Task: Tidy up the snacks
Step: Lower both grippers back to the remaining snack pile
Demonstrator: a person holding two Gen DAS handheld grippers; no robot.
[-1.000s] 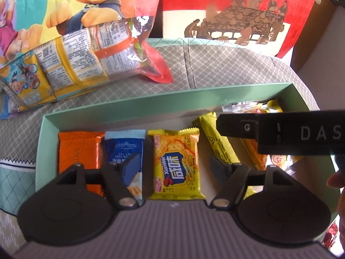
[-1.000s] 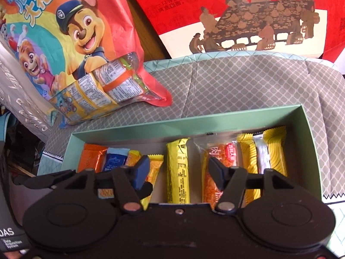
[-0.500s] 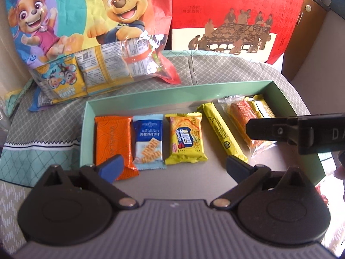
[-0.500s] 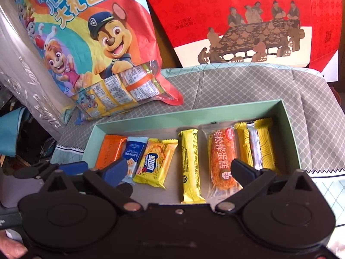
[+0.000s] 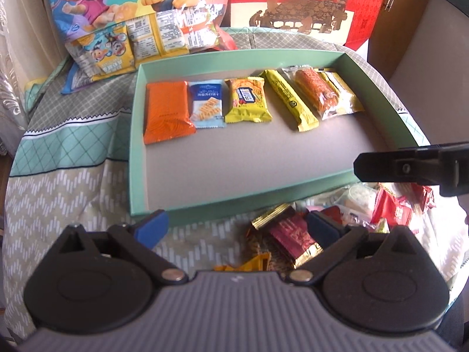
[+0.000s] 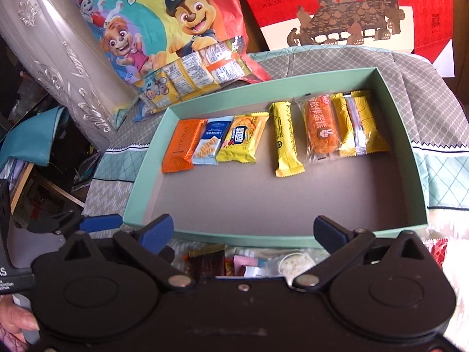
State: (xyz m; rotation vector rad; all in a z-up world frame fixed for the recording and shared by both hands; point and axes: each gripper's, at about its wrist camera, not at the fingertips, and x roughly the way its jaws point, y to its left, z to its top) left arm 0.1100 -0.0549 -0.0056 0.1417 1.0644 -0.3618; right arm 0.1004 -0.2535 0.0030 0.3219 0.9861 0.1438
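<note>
A mint-green box point(image 5: 240, 199) point(image 6: 234, 236) holds a row of snacks along its far side: an orange pack point(image 5: 167, 111) point(image 6: 181, 146), a blue cracker pack point(image 5: 207, 104) point(image 6: 209, 140), a yellow biscuit pack point(image 5: 246, 99) point(image 6: 241, 138), a yellow bar point(image 5: 288, 99) point(image 6: 284, 138), a clear-wrapped orange roll point(image 5: 316, 92) point(image 6: 321, 130) and a yellow pack point(image 6: 360, 126). A pile of loose snacks point(image 5: 296, 234) point(image 6: 249, 264) lies in front of the box. My left gripper point(image 5: 237, 226) is open and empty above the pile. My right gripper point(image 6: 244, 228) is open and empty at the box's near edge.
A cartoon-dog snack bag point(image 5: 140, 20) point(image 6: 181, 38) lies behind the box at the left. A red gift box point(image 5: 307, 3) point(image 6: 351, 8) stands behind at the right. A patterned cloth point(image 5: 64, 176) covers the table. The right gripper's body point(image 5: 416, 167) juts in over the box's right corner.
Both grippers have pulled back from inside the box to its near edge and opened wider. The loose snack pile has come into view. The snacks in the box stay in place.
</note>
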